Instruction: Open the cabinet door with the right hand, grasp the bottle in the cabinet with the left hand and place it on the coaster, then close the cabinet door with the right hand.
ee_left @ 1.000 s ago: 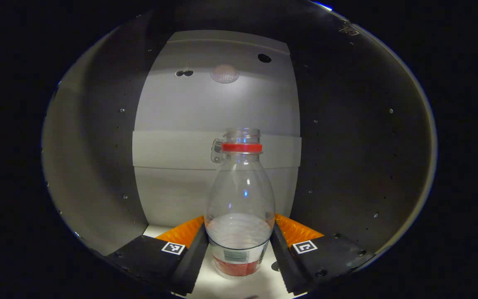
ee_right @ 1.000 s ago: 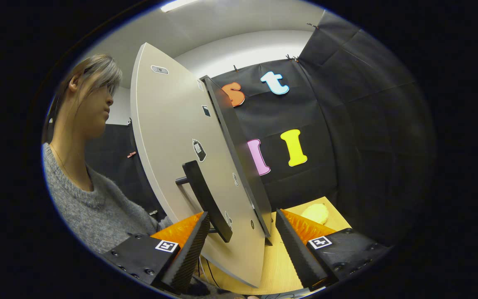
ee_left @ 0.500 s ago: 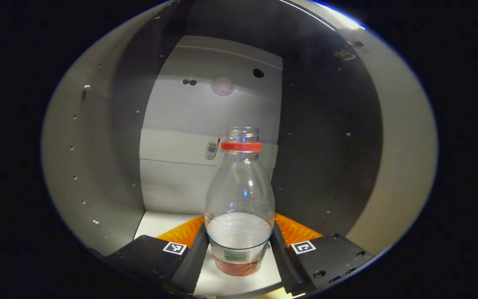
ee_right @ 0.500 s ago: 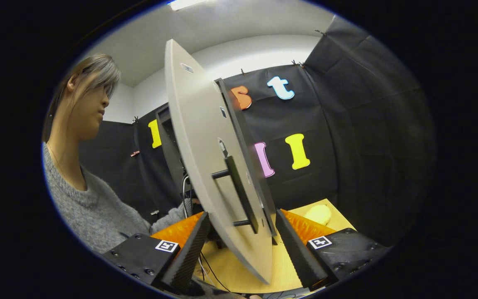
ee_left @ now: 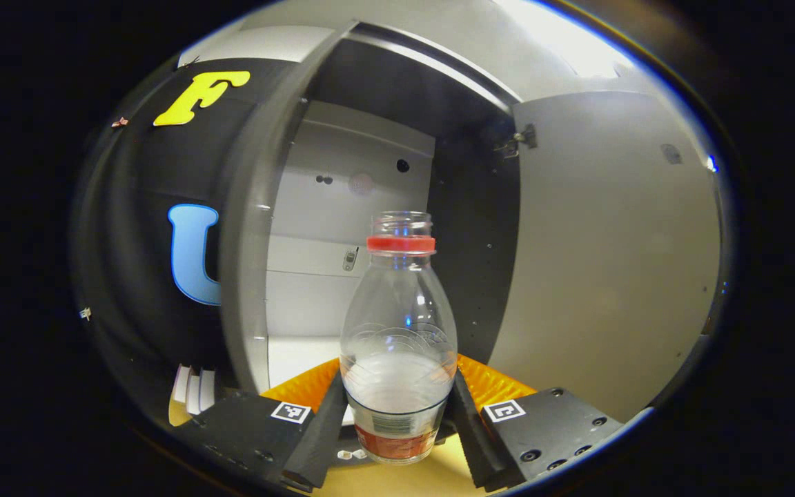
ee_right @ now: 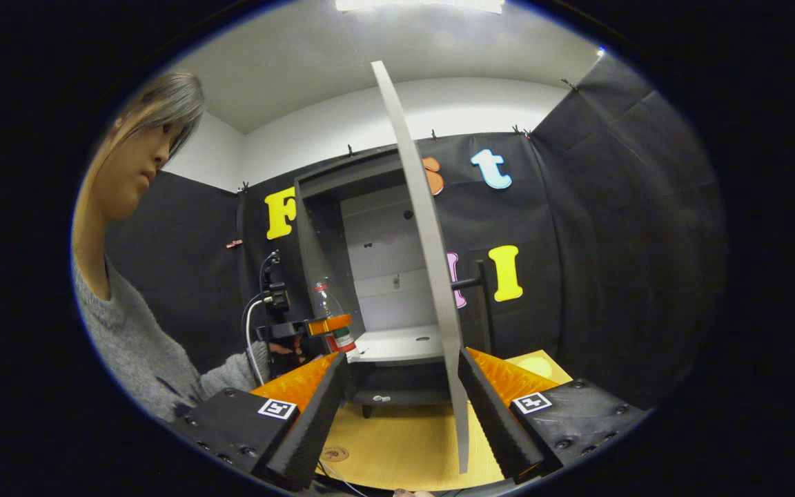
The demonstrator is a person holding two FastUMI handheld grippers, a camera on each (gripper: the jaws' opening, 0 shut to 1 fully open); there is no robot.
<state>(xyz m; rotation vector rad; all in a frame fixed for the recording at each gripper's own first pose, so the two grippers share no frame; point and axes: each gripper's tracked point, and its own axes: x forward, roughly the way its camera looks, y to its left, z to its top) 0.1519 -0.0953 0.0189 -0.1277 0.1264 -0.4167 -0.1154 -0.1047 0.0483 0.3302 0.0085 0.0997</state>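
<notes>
My left gripper [ee_left: 397, 397] is shut on the lower body of a clear, uncapped bottle [ee_left: 399, 324] with a red neck ring and red label. The bottle stands upright just outside the cabinet [ee_left: 342, 228] mouth, over the wooden table. In the right gripper view that bottle [ee_right: 328, 307] and the left gripper [ee_right: 325, 324] sit at the cabinet's left front corner. The open cabinet door [ee_right: 432, 276] stands edge-on between the fingers of my open right gripper [ee_right: 401, 386], close to the right finger. Its black bar handle [ee_right: 482, 304] sticks out on the far side.
A person in a grey sweater [ee_right: 128, 345] stands at the left. The wooden table [ee_right: 397, 442] runs under the cabinet, with a small round brown disc [ee_right: 334, 453] near my left finger and a pale yellow lump [ee_right: 535, 364] at the back right. The white cabinet shelf [ee_right: 397, 342] is bare.
The left gripper has drawn back out of the cabinet with the bottle. The right gripper view has swung from the door's handle face to its edge, so the cabinet interior now shows.
</notes>
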